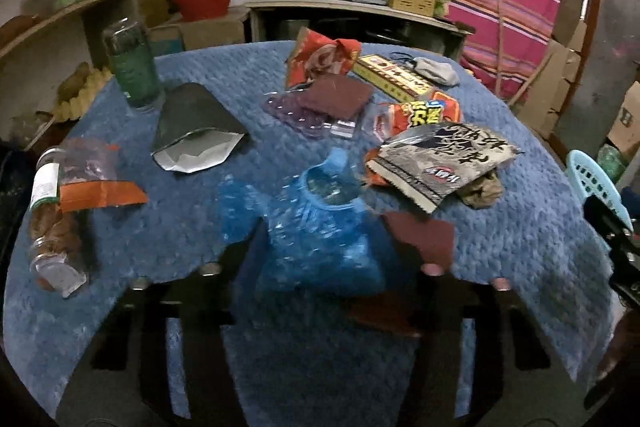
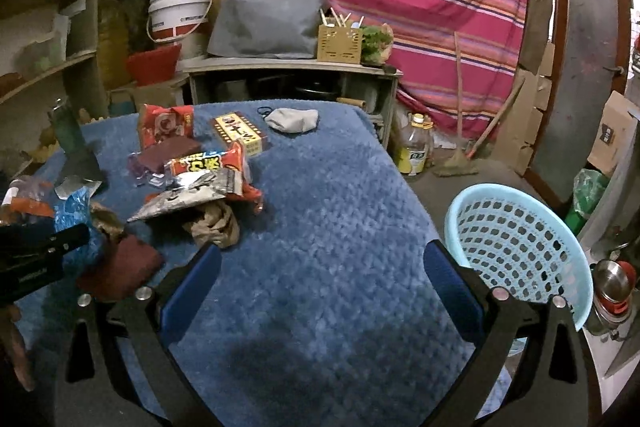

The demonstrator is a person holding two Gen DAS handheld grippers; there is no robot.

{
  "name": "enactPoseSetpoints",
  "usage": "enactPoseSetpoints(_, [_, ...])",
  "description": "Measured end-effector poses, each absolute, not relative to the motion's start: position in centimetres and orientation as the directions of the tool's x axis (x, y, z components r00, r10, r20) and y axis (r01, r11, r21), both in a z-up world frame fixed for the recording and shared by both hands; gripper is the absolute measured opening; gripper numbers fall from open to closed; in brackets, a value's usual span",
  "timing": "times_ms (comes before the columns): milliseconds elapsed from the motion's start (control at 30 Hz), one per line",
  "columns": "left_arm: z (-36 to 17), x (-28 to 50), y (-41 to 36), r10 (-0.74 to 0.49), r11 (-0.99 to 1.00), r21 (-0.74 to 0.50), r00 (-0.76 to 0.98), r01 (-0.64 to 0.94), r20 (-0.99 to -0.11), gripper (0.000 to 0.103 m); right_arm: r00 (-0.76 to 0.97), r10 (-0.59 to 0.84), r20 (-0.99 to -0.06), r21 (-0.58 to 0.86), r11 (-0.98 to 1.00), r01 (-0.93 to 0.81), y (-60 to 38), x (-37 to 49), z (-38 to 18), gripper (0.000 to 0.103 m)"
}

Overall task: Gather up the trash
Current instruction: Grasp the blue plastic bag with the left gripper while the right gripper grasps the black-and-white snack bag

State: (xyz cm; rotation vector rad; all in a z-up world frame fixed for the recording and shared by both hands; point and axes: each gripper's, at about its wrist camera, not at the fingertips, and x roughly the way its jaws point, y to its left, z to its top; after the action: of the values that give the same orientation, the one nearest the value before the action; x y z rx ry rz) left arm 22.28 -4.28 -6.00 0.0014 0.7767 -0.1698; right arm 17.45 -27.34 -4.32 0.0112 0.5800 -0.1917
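Note:
In the left wrist view my left gripper (image 1: pixel 332 243) is shut on a crushed blue plastic bottle (image 1: pixel 320 211), low over the blue table cloth (image 1: pixel 200 235), with one finger on each side of it. Trash lies beyond it: a black-and-white wrapper (image 1: pixel 440 163), an orange wrapper (image 1: pixel 424 115), a red snack bag (image 1: pixel 320 59), a yellow box (image 1: pixel 392 79) and a grey-silver pouch (image 1: pixel 196 131). My right gripper (image 2: pixel 320 267) stands open over bare cloth with nothing between its blue pads (image 2: pixel 192 283). The left gripper (image 2: pixel 40 251) shows at that view's left edge.
A light blue basket (image 2: pixel 472 211) stands off the table's right side. A jar (image 1: pixel 52 219) lies at the table's left and a green bottle (image 1: pixel 132 67) stands at the back left. Shelves, a white bucket (image 2: pixel 180 15) and a low cabinet (image 2: pixel 288 71) crowd the far side.

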Motion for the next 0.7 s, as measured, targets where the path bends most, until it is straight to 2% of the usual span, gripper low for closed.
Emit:
enactPoseSetpoints(33, [-5.8,22.2,-4.3,-0.159,0.985,-0.062,0.699,0.162,-0.697,0.031,0.819,-0.175,-0.546,-0.045,0.983,0.18,-27.3,17.5,-4.3,0.099])
enactPoseSetpoints(67, [-5.6,22.1,-4.2,-0.164,0.984,-0.064,0.698,0.167,-0.697,0.026,0.82,-0.169,-0.546,-0.045,0.984,0.173,-27.0,17.6,-4.1,0.099])
enactPoseSetpoints(133, [-4.9,21.7,-4.0,-0.171,0.982,-0.065,0.703,0.175,-0.69,0.023,0.825,-0.159,-0.542,-0.037,0.986,0.165,-26.6,17.7,-3.7,0.099])
enactPoseSetpoints(333, [-1.2,20.4,-3.2,-0.156,0.984,-0.032,0.754,0.176,-0.638,0.02,0.845,-0.132,-0.518,-0.007,0.989,0.15,-25.0,18.3,-1.9,0.099])
enactPoseSetpoints(467, [1.5,20.9,-2.6,-0.155,0.987,-0.057,0.775,0.152,-0.613,0.02,0.847,-0.113,-0.519,0.008,0.991,0.137,-23.6,19.4,-1.3,0.099])
enactPoseSetpoints(600, [3.2,22.4,-2.6,-0.129,0.991,-0.05,0.804,0.123,-0.581,0.02,0.828,-0.106,-0.551,0.004,0.992,0.129,-22.5,21.4,-1.7,0.099])
enactPoseSetpoints(700, [2.3,23.3,-2.3,-0.129,0.992,-0.064,0.807,0.113,-0.576,0.02,0.807,-0.103,-0.581,0.012,0.991,0.135,-22.4,23.1,-2.4,0.099])
